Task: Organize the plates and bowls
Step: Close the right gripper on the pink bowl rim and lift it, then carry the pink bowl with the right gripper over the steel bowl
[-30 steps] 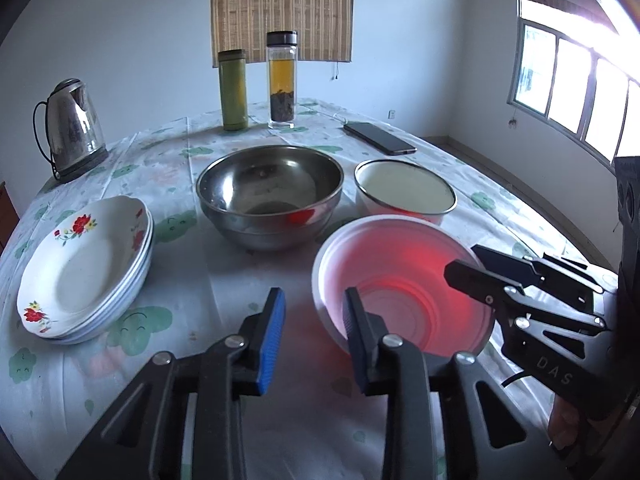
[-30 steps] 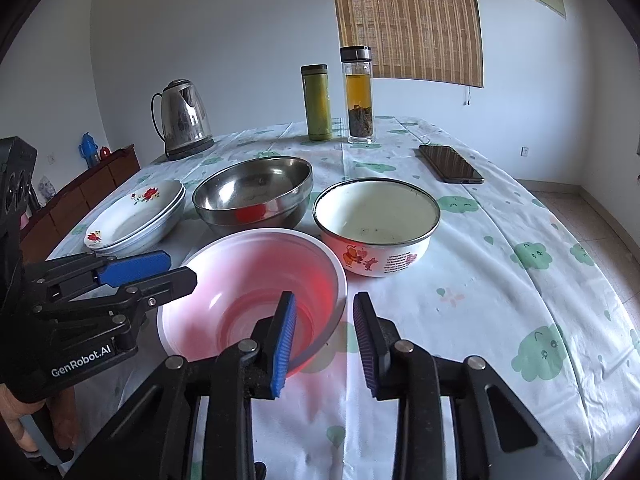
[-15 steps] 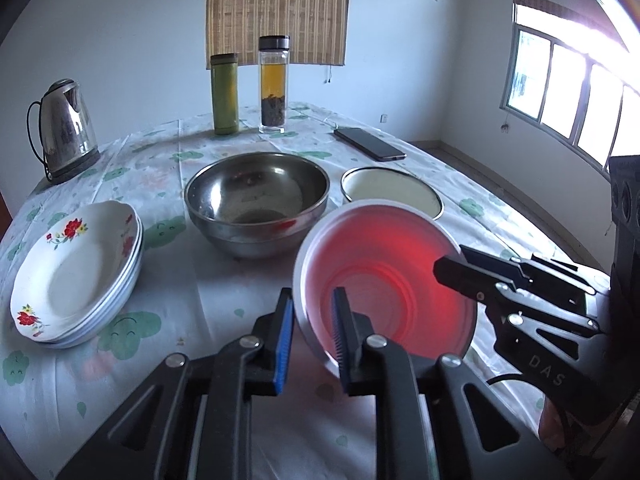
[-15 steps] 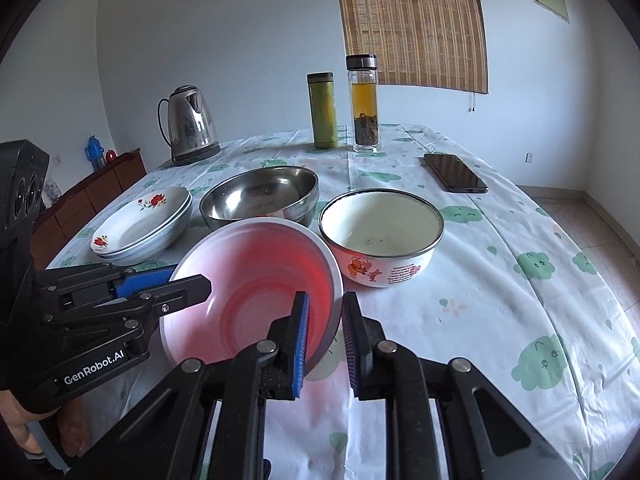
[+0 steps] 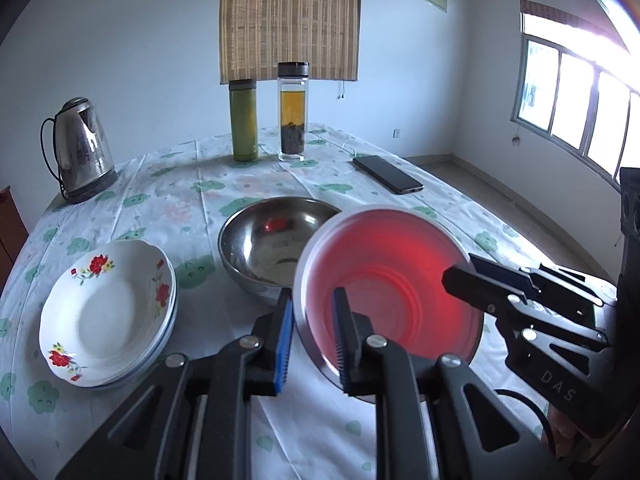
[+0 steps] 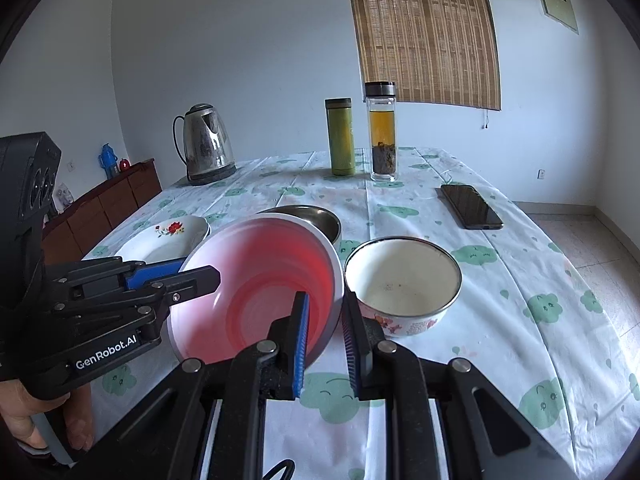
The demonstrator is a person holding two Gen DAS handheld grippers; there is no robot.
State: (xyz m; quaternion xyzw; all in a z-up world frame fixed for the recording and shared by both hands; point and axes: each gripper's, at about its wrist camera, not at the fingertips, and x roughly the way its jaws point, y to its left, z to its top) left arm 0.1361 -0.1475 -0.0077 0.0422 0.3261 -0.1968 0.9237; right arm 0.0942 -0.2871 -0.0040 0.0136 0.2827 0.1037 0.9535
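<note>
I have the pink bowl (image 5: 392, 292) pinched by its rim on two sides: my left gripper (image 5: 312, 336) is closed on the near-left edge, my right gripper (image 6: 326, 338) on the near-right edge, one pad inside the wall and one outside on each. The bowl hangs tilted toward me, clear of the tablecloth (image 6: 520, 280), just in front of the steel bowl (image 5: 272, 240) and left of the enamel bowl (image 6: 402, 276).

It looks like thin plastic, so I judge it light and a little flexible, and the smooth rim could slide between my pads if I tip it further. Two opposite grips on the rim suit it; squeezing harder would probably only bend the wall.

The stack of flowered plates (image 5: 108, 312) sits well to the left, and I cannot count how many lie in it. From my left camera the pink bowl hides the enamel bowl entirely and covers the steel bowl's right edge. The pink bowl's underside is out of view, so I cannot quite tell how far it has cleared the cloth.
</note>
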